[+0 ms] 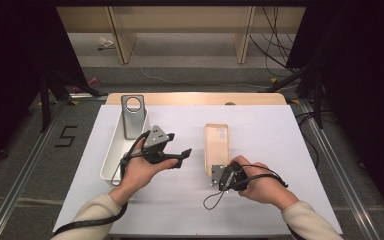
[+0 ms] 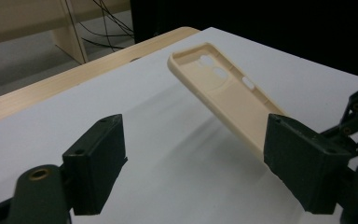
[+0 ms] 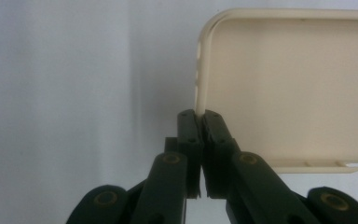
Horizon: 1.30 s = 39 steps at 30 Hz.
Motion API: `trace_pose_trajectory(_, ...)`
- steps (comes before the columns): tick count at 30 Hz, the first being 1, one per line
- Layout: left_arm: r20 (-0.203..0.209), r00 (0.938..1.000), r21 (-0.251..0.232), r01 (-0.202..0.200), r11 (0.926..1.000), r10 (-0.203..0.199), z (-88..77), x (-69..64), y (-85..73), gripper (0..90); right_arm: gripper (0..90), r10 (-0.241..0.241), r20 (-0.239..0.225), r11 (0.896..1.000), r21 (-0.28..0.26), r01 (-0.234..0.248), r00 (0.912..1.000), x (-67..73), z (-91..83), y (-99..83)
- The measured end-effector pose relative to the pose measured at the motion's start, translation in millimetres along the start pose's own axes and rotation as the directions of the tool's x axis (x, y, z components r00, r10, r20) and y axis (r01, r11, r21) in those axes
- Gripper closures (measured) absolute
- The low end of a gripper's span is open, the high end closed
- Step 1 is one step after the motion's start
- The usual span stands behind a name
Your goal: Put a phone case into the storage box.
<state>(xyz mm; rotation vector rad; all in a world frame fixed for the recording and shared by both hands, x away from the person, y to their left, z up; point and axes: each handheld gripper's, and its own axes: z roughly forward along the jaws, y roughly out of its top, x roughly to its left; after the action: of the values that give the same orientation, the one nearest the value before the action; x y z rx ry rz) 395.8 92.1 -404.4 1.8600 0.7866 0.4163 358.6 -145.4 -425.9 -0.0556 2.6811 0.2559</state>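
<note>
White sheeting [image 1: 280,165] covers the table, matte and smooth, with a strip of pale wood [image 1: 195,98] showing along the far edge. Beyond it lie grey floor, light wooden furniture legs and loose black cables, and dark curtains close off both sides; a "5" is marked on the floor at the left.

A cream phone case [image 1: 216,145] sits near the middle of the sheet, open side up, a shallow rounded rectangle of smooth plastic with a thin raised rim. In the left gripper view the phone case [image 2: 223,93] tilts, its far end with the camera cutouts lifted off the sheet. The right gripper [image 1: 220,176] holds its near end: in the right gripper view the right gripper [image 3: 199,119] has its two black jaws pressed together on the thin side wall of the phone case [image 3: 289,84].

The left gripper [image 1: 180,157], held in the left hand [image 1: 142,172], hangs above the sheet just left of the case with its blocky jaws wide apart and nothing between them; the left gripper [image 2: 196,163] frames the case from the side.

A long white plastic bin [image 1: 111,155] stands at the left of the sheet, with a grey phone-shaped slab [image 1: 132,116] with a round opening leaning at its far end.
</note>
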Motion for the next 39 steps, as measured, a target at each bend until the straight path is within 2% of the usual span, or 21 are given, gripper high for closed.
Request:
trace_pose_trajectory(3,0.008,0.9998,0.015,0.018,0.9997,-0.018,11.7,-0.7,7.5,22.6,87.5,0.014,-0.002,1.0,-0.017,-0.014,0.9999,3.3,-2.0,-0.7)
trace_pose_trajectory(5,0.012,0.9995,0.027,0.029,0.9992,-0.029,17.9,-0.4,11.5,24.3,87.5,0.006,0.003,1.0,-0.028,-0.006,1.0,3.9,-2.3,-1.0)
trace_pose_trajectory(9,0.018,0.9993,0.036,0.032,0.9989,-0.032,27.3,-1.3,17.4,26.5,87.5,0.013,0.006,0.999,-0.038,-0.013,0.9999,5.1,-3.6,0.0)
trace_pose_trajectory(12,0.022,0.9986,0.038,0.047,0.9982,-0.048,31.2,-1.1,20.6,28.2,87.5,0.01,0.008,0.999,-0.054,-0.01,0.9999,5.4,-4.1,1.5)
trace_pose_trajectory(24,0.005,0.9982,0.061,0.06,0.9964,-0.06,42.4,3.5,25.6,34.1,87.5,-0.002,0.015,0.997,-0.075,0.003,0.9999,8.2,-6.5,8.2)
trace_pose_trajectory(30,-0.022,0.9958,0.087,0.09,0.9921,-0.088,49.8,7.2,27.3,39.4,87.5,-0.009,0.029,0.996,-0.088,0.011,0.9995,9.7,-9.2,12.0)
trace_pose_trajectory(39,-0.022,0.9868,0.104,0.162,0.9813,-0.16,55.9,12.3,30.2,53.3,87.5,-0.02,0.047,0.995,-0.099,0.025,0.9987,11.1,-11.1,14.9)
